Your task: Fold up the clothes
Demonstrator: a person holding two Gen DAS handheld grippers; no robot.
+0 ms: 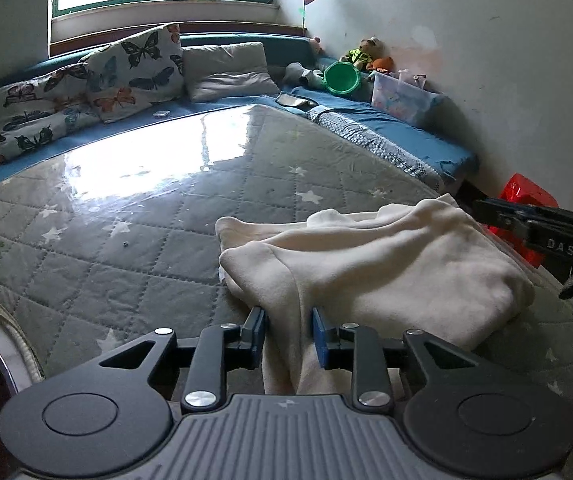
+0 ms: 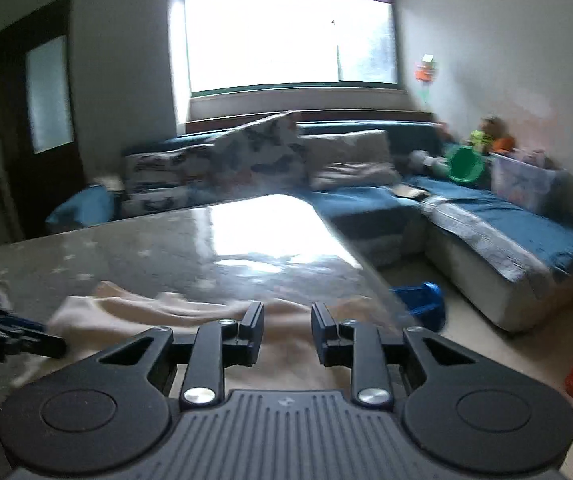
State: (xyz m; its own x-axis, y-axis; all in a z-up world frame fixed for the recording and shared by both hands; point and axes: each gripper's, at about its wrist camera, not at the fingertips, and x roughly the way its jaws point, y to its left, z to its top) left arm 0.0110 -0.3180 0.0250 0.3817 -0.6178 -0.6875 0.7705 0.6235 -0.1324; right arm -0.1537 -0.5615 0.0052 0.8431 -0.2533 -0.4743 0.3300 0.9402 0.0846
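Observation:
A cream fleece garment (image 1: pixel 370 268) lies bunched on the grey quilted star-pattern table (image 1: pixel 126 216) at its near right corner. My left gripper (image 1: pixel 288 332) is open, its blue pads either side of a fold of the garment at the near edge. My right gripper (image 2: pixel 287 330) is open and empty, above the garment (image 2: pixel 158 312), which is blurred in the right wrist view. The right gripper also shows at the right edge of the left wrist view (image 1: pixel 534 226), beyond the garment's far right corner. The left gripper shows at the left of the right wrist view (image 2: pixel 10 332).
The table top has a shiny clear cover (image 1: pixel 158 160). A blue sofa (image 1: pixel 386 120) with butterfly cushions (image 1: pixel 134 68), toys, a green bowl (image 1: pixel 340 77) and a clear box (image 1: pixel 402 96) runs behind and right. A red stool (image 1: pixel 526 204) and a blue item (image 2: pixel 422 300) stand on the floor.

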